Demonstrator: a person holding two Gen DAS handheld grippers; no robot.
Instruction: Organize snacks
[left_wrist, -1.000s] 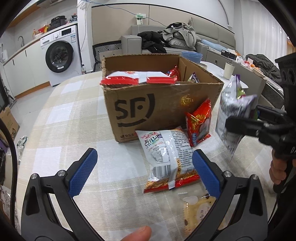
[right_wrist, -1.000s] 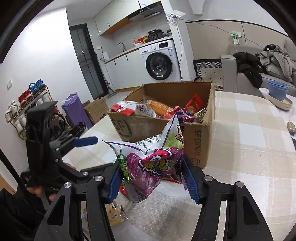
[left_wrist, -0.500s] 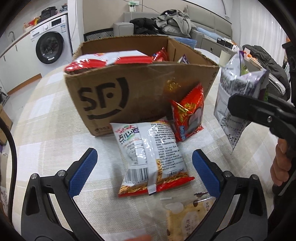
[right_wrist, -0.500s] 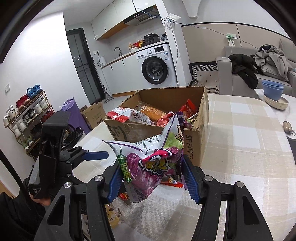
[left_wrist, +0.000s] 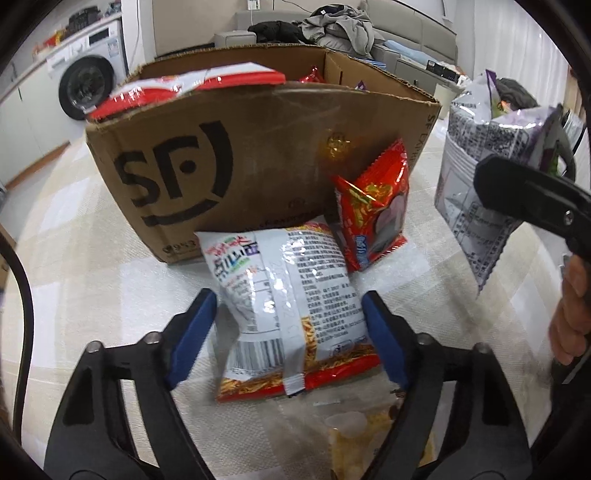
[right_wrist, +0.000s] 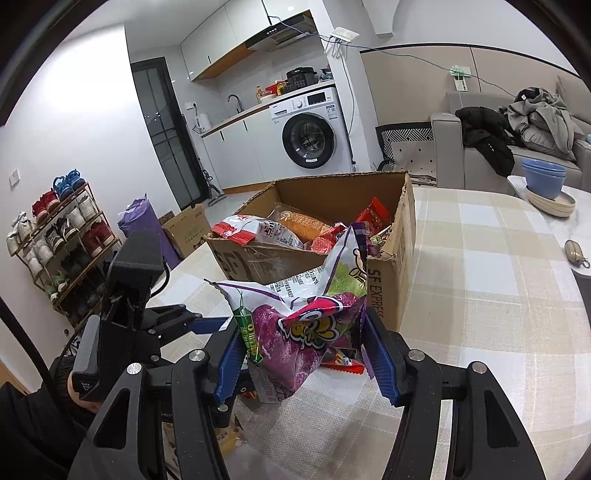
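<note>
Since the earlier frame the left gripper (left_wrist: 290, 338) is coming down over the white noodle packet (left_wrist: 288, 306) lying on the desk (left_wrist: 92, 280) before the cardboard box (left_wrist: 236, 166), its jaws just closing, now flanking the packet's sides without clearly pressing. Its long axis is running toward the box, while the right gripper (right_wrist: 301, 356) is clamping the purple snack bag (right_wrist: 295, 332) aloft
</note>
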